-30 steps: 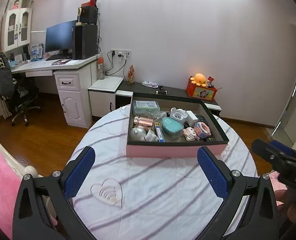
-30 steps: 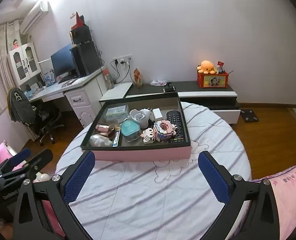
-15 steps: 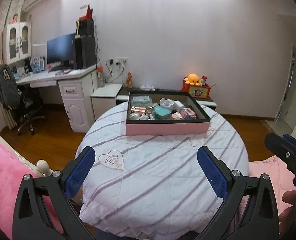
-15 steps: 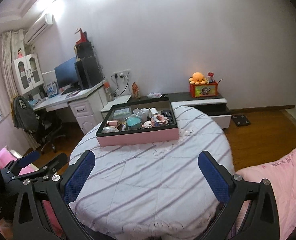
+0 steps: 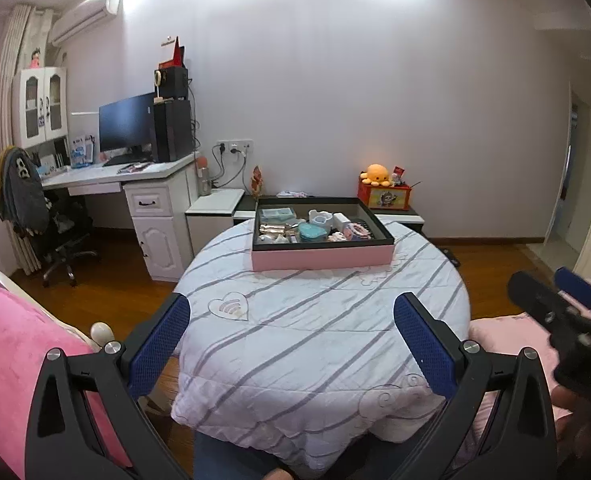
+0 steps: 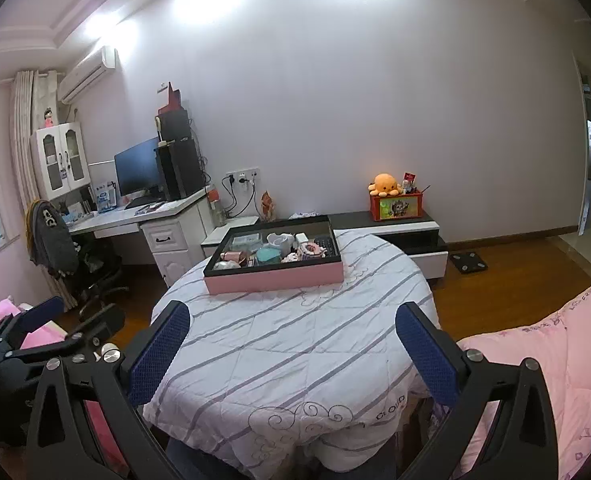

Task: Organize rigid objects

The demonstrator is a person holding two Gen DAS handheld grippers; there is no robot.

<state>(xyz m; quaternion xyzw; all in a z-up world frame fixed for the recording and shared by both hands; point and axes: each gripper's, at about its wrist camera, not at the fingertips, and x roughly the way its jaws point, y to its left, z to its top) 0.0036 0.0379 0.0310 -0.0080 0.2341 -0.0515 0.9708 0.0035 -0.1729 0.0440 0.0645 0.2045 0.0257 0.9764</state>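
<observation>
Evidently both grippers are released and empty: the left gripper [image 5: 291, 338] and right gripper [image 6: 291, 340] hang at the near edge of the round table under a quilted white grey-striped cloth [image 5: 315, 332]. Well apart, the shallow pink-sided, black-rimmed cardboard tray [image 5: 322, 258] holds hard little plastic and metal items [image 6: 279, 252]. Approach level, jaws wide, singling out one item.

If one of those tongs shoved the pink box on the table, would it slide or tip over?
The shallow pink box with a black rim is low and wide, so it probably slides, not tips. The striped quilted tablecloth beneath it looks soft and may bunch up. Its loose contents would likely shift.
</observation>
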